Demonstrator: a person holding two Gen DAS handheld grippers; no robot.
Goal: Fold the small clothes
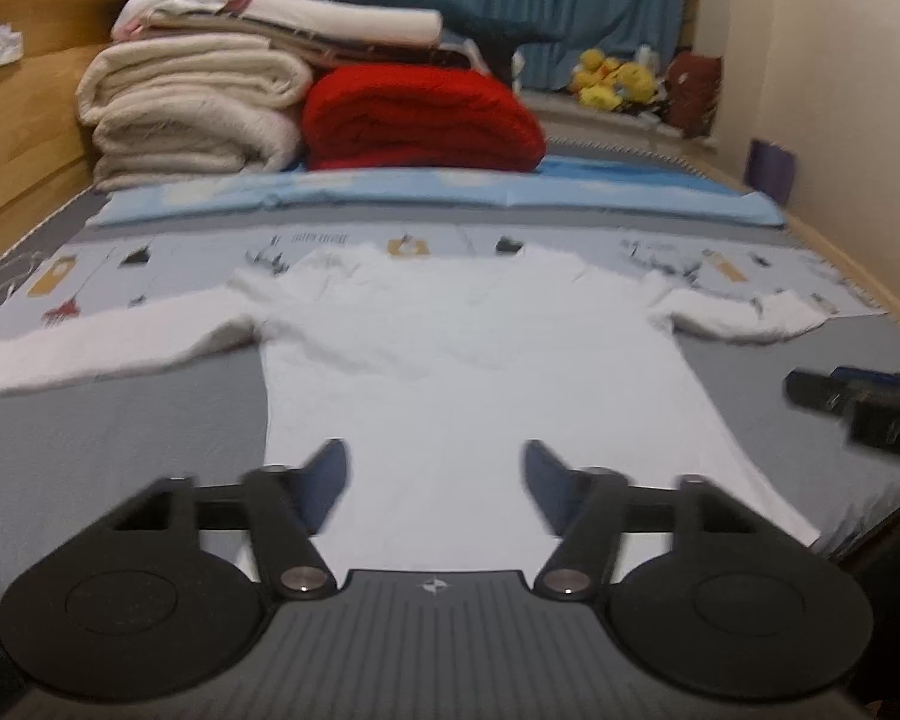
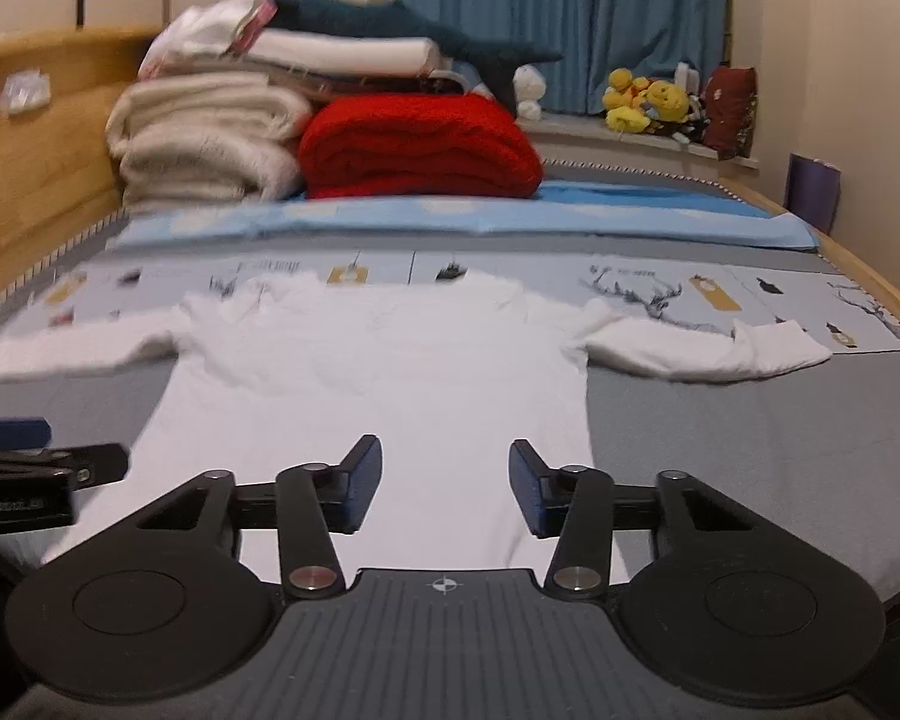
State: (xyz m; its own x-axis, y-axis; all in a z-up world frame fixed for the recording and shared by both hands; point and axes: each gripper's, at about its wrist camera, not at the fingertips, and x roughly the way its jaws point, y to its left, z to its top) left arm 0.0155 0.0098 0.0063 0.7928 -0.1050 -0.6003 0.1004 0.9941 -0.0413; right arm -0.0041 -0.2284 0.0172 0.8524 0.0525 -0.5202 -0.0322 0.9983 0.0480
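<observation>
A white long-sleeved shirt (image 1: 462, 348) (image 2: 378, 372) lies flat on the bed with its hem toward me and both sleeves spread out sideways. My left gripper (image 1: 435, 456) hovers over the hem on the shirt's left half, jaws apart, only flat cloth showing between the blue pads. Over the hem's right half my right gripper (image 2: 444, 450) also stands open, gripping nothing. Each gripper shows at the edge of the other's view: the right gripper (image 1: 858, 402) and the left gripper (image 2: 48, 462).
The grey bed cover (image 1: 120, 438) carries a printed panel under the shirt's shoulders. Behind it lie a folded light-blue sheet (image 1: 438, 192), a red blanket (image 1: 420, 120) and stacked cream blankets (image 1: 192, 114). A wooden bed frame (image 1: 18, 138) runs along the left; plush toys (image 1: 618, 81) sit by the curtain.
</observation>
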